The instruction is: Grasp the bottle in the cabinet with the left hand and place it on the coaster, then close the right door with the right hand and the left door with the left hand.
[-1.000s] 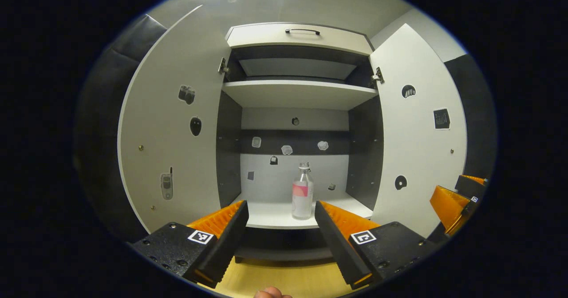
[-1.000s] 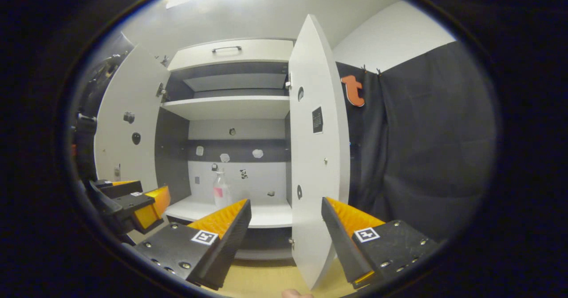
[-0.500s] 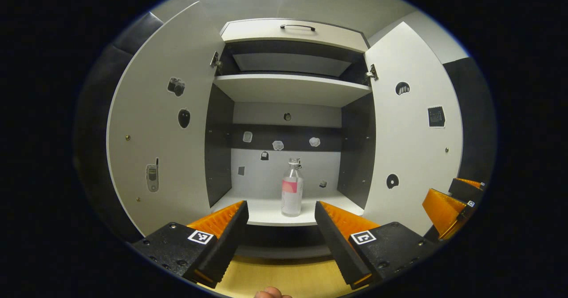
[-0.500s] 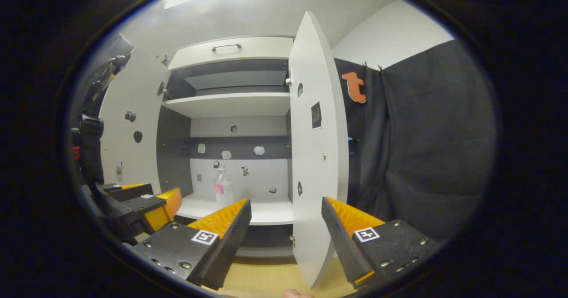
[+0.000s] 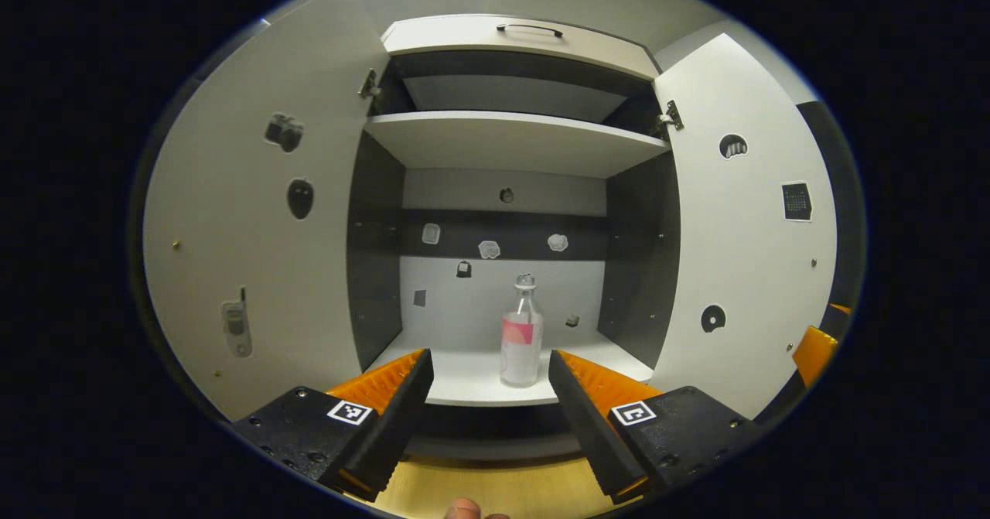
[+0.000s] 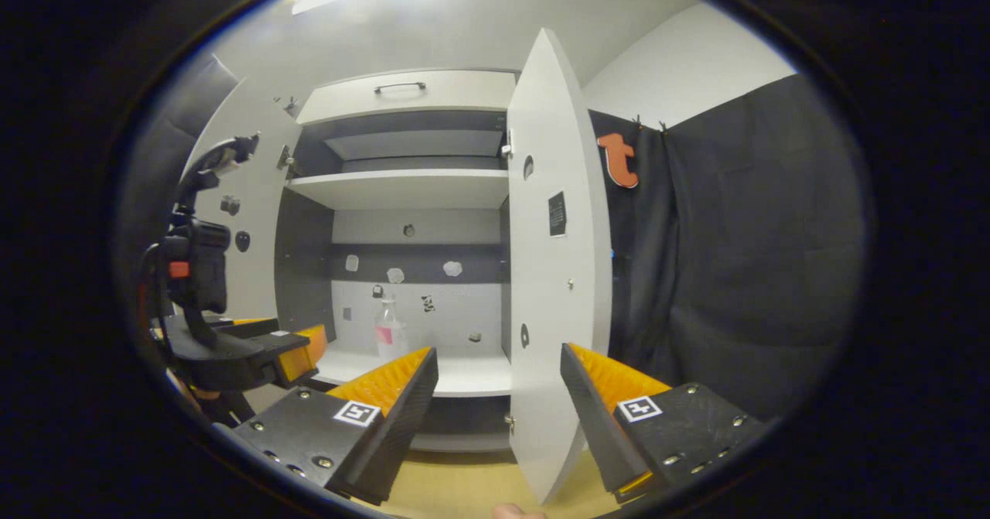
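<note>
A clear bottle (image 5: pixel 521 337) with a pink label stands upright on the lower shelf (image 5: pixel 472 380) of the open cabinet. My left gripper (image 5: pixel 489 364) is open in front of that shelf, short of the bottle, which stands between the fingertips' line of sight. The bottle (image 6: pixel 389 331) appears small in the right gripper view, with the left gripper (image 6: pixel 298 353) to its left. My right gripper (image 6: pixel 499 360) is open, and the right door's (image 6: pixel 553 271) edge rises between its fingers. The left door (image 5: pixel 255 217) and right door (image 5: pixel 742 233) both stand wide open.
An upper shelf (image 5: pixel 510 136) and a top drawer with a dark handle (image 5: pixel 530 30) sit above. A wooden surface (image 5: pixel 503 488) lies below the cabinet. Black cloth (image 6: pixel 742 256) hangs right of the cabinet. A fingertip (image 5: pixel 464 510) shows at the bottom edge.
My left gripper has moved forward toward the cabinet, so the bottle and shelf look nearer. In the right gripper view the left gripper has advanced; the right gripper has barely shifted.
</note>
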### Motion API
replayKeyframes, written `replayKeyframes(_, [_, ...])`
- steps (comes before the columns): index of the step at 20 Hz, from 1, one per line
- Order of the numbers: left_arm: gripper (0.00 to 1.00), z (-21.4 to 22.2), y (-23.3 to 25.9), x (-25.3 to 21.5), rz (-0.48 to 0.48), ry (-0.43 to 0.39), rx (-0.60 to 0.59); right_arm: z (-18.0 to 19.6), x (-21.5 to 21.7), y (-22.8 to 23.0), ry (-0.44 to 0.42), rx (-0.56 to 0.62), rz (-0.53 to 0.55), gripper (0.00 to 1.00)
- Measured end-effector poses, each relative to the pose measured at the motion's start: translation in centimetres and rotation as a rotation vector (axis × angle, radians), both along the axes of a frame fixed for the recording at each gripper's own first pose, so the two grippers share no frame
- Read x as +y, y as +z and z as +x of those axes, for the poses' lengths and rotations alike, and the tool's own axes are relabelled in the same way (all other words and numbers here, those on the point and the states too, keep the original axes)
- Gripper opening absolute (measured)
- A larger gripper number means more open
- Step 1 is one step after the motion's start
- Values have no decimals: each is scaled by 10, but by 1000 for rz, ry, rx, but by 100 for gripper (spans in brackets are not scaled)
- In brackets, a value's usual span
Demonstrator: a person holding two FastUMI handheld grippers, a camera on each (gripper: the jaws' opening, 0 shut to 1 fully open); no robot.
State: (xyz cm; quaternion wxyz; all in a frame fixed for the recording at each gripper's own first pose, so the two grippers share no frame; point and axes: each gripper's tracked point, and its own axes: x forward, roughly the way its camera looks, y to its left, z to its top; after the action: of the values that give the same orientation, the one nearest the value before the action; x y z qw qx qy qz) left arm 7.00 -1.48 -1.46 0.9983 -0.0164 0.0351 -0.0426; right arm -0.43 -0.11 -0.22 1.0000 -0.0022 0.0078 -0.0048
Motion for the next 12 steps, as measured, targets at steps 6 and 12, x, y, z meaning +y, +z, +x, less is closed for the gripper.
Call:
replayKeyframes(6, [96, 81, 0, -27, 64, -53, 5, 12, -16, -12, -129, 14, -26, 96])
replayKeyframes(12, [98, 151, -23, -31, 78, -17, 65, 10, -53, -23, -272, 12, -52, 96])
